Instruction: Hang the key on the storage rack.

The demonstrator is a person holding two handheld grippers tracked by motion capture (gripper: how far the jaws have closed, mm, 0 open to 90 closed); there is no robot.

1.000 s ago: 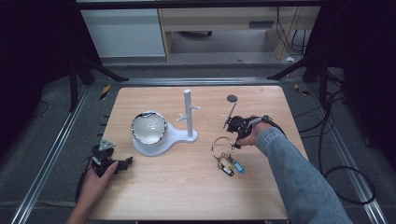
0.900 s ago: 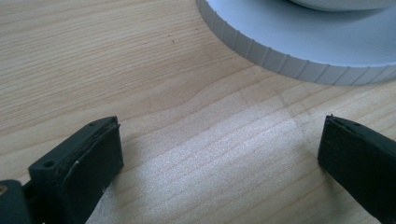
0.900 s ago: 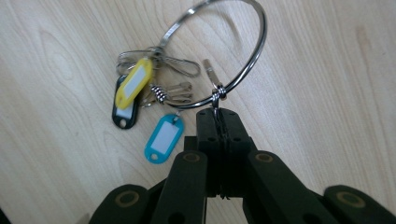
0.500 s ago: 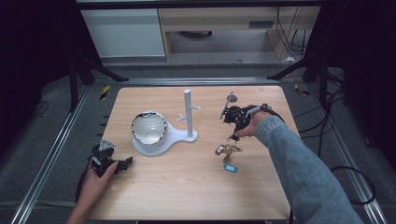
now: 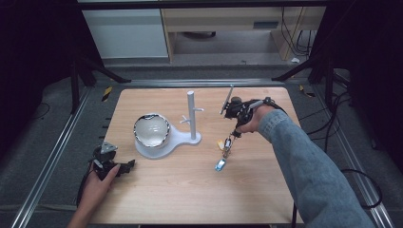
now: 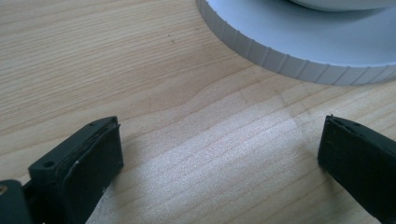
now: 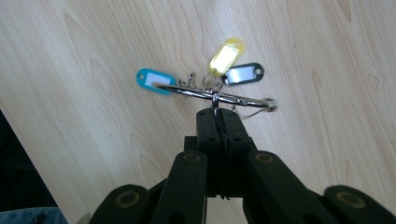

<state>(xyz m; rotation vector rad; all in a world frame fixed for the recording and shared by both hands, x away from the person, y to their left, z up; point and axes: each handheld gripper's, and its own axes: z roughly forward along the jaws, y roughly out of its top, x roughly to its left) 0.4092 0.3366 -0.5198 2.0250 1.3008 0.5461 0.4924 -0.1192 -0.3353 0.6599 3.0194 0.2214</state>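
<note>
Right of centre in the high view, the right claw (image 5: 233,134) is clamped on the key ring (image 7: 212,94), tags dangling above the desk (image 5: 180,190), likely bound for the white peg stand (image 5: 191,114), while the left claw (image 5: 127,165) rests agape lower left.

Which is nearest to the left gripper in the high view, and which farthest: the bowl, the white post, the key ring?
From the left gripper:
1. bowl, just up and right of it.
2. white post, mid-table.
3. key ring, hanging from the right gripper.
</note>
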